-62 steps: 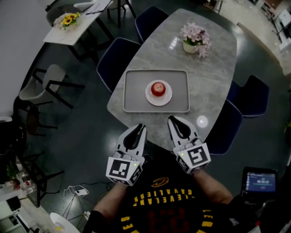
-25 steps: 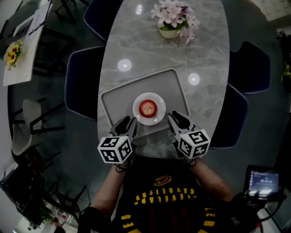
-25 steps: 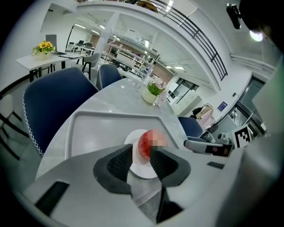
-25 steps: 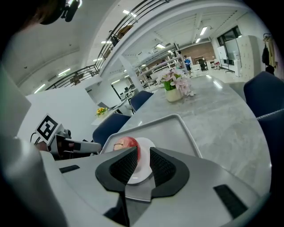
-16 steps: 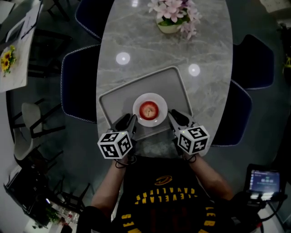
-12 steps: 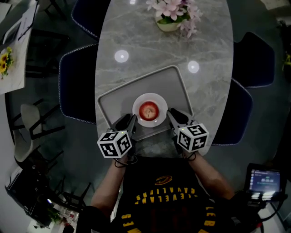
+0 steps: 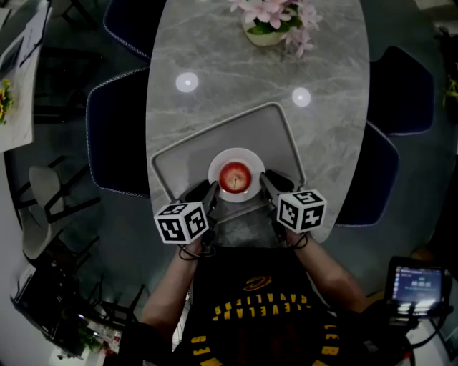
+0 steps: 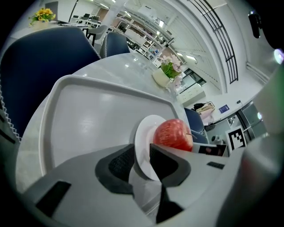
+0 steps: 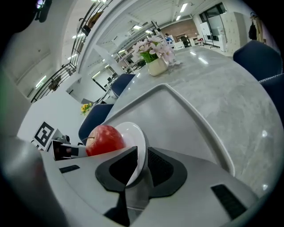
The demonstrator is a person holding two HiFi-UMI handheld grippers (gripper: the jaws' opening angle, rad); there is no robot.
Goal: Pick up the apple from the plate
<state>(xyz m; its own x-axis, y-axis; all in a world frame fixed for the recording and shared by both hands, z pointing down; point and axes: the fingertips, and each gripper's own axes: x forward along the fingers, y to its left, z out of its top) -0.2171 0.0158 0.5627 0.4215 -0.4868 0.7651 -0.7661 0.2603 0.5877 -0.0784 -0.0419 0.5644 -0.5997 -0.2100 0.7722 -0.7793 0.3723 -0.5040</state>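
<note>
A red apple [image 7: 234,176] sits on a small white plate [image 7: 232,152], which lies in the near part of a grey tray [image 7: 215,129] on the marble table. My left gripper [image 7: 209,191] is at the plate's near-left rim and my right gripper [image 7: 266,180] at its near-right rim. In the left gripper view the plate's rim [image 8: 142,133] fills the narrow gap between the jaws of the left gripper [image 8: 142,159], with the apple [image 8: 173,134] just beyond. The right gripper view shows the right gripper [image 9: 141,166] likewise shut on the plate's edge [image 9: 135,133], apple [image 9: 105,138] to the left.
A pot of pink flowers [image 7: 270,18] stands at the table's far end. Dark blue chairs flank the table at the left [image 7: 114,129] and right [image 7: 390,164]. The tray's raised rim [image 9: 208,133] runs close to my right jaws. A small screen [image 7: 415,286] sits low right.
Both grippers have moved forward from the table's near edge to the plate's two sides, and their jaws now hold its rim. The apple and plate have stayed in the tray.
</note>
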